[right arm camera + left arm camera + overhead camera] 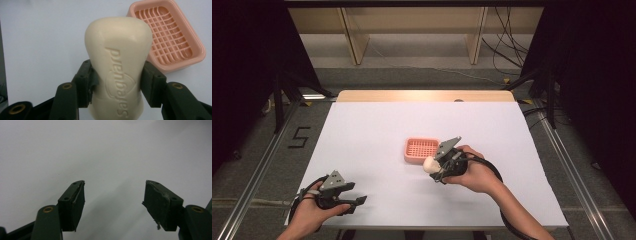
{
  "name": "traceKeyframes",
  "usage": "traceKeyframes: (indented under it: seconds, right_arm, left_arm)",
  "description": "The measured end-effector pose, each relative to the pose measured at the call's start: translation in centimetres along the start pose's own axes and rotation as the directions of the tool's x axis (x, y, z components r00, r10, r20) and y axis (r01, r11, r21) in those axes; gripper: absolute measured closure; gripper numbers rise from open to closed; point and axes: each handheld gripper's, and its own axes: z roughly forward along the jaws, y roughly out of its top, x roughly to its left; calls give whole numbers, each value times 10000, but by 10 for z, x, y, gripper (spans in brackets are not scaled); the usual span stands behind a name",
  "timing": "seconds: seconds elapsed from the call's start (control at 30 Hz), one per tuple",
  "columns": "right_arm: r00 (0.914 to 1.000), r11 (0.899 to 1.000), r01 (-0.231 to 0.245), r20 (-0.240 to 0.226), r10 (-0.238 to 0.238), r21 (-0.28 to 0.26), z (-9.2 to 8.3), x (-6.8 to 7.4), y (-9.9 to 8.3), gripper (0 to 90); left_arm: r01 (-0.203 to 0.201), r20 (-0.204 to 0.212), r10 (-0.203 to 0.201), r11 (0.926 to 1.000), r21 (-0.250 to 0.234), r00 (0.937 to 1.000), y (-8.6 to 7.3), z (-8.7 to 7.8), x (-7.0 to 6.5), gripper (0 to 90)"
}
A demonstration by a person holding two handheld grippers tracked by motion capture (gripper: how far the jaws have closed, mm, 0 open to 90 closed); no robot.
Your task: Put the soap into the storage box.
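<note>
Right, the cream-coloured moulded bar of soap (117, 67) sits clamped between the two black jaws of the right gripper (117, 82), pinched across its narrow waist, with its long axis running straight out along the jaws and the embossed lettering facing the camera. In the high view the soap (430, 163) shows as a pale lump at the tip of that gripper (435, 165), held off the white table sheet (377, 125) just at the near right corner of the dish.

And the target: the salmon-pink rectangular plastic soap dish (172, 40) with its grid-ribbed floor lies just beyond the soap's far end and off to the right in the right gripper view, set at a slant to the jaws. Its tray is empty, nothing on the ribs. From above, the dish (421, 151) sits near the middle of the sheet, close beside the right hand (474, 175).

So the coming move looks short, I'd say: carry the bar forward and a touch across, and likely turn it so its length matches the dish's longer side before letting go.

The left gripper (343, 196) rests well apart, at the near left of the table in the left hand (314, 212); its jaws stand wide apart with bare white surface between them (113, 202). The right hand is plainly the nearer one.
</note>
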Motion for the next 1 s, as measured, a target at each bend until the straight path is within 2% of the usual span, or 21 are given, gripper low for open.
traceKeyframes:
  seconds: [0.03,0.07,0.1,0.23,0.27,0.3,0.47,0.5,0.53,0.57,0.67,0.7,0.73,0.83,0.87,0.9,0.97,1.0]
  right_arm:
    - [10000,10000,10,14,-10,33,0,0,0,506]
    - [9998,10000,70,170,-69,-60,1,-1,1,506]
    - [9998,9999,66,191,-65,-75,1,-1,1,506]
    - [9993,9997,-237,301,240,-107,2,-2,2,506]
    - [9991,9996,-248,332,252,-118,2,-2,2,506]
    - [9991,9999,41,430,-35,-130,2,-4,3,506]
    - [9986,9994,-216,481,229,-269,3,-5,4,506]
    - [9987,9995,-72,502,87,-317,3,-6,4,506]
    - [9983,9991,-298,487,313,-304,2,-5,5,506]
    - [9981,9990,-317,514,334,-326,2,-6,5,506]
    - [9981,9992,-75,608,99,-402,3,-9,6,506]
    - [9981,9992,-119,597,143,-394,3,-9,7,507]
    - [9977,9991,-326,592,342,-283,2,-8,7,506]
    - [9969,9988,-325,701,351,-371,3,-10,9,506]
    - [9966,9989,-178,801,213,-441,4,-12,10,506]
    - [9962,9988,-388,773,409,-288,2,-12,11,506]
    - [9963,9989,-256,805,288,-401,3,-13,11,506]
    - [9958,9980,-451,772,484,-451,3,-13,12,506]
  left_arm:
    - [0,171,0,10000,12,9999,0,-1,0,327]
    - [-11,109,11,10000,2,9999,0,-1,0,327]
    - [-206,54,206,9998,20,9998,1,-1,2,327]
    - [-82,166,82,10000,-49,9998,1,-1,1,327]
    - [-68,151,70,9999,-81,9999,1,-1,1,327]
    - [-66,153,67,9999,-84,9999,1,-1,1,327]
    - [-74,146,75,9999,-84,9999,1,-1,1,327]
    - [-71,155,72,9999,-88,9999,1,-1,1,327]
    - [-70,153,71,9999,-86,9999,1,-1,1,327]
    - [-72,189,73,10000,-56,9998,1,-1,1,327]
    - [-200,136,200,9998,19,9997,1,-2,1,327]
    - [16,165,-16,10000,-7,9999,0,-1,0,327]
    - [6,169,-6,10000,-9,9999,0,-1,0,327]
    - [-7,55,7,10000,6,10000,0,0,0,327]
    - [-12,72,12,10000,19,10000,0,0,1,327]
    - [2,152,-3,10000,34,9999,1,-1,1,327]
    - [-124,188,123,9999,33,9997,1,-2,1,327]
    - [-70,166,71,9999,-109,9998,1,-1,0,327]
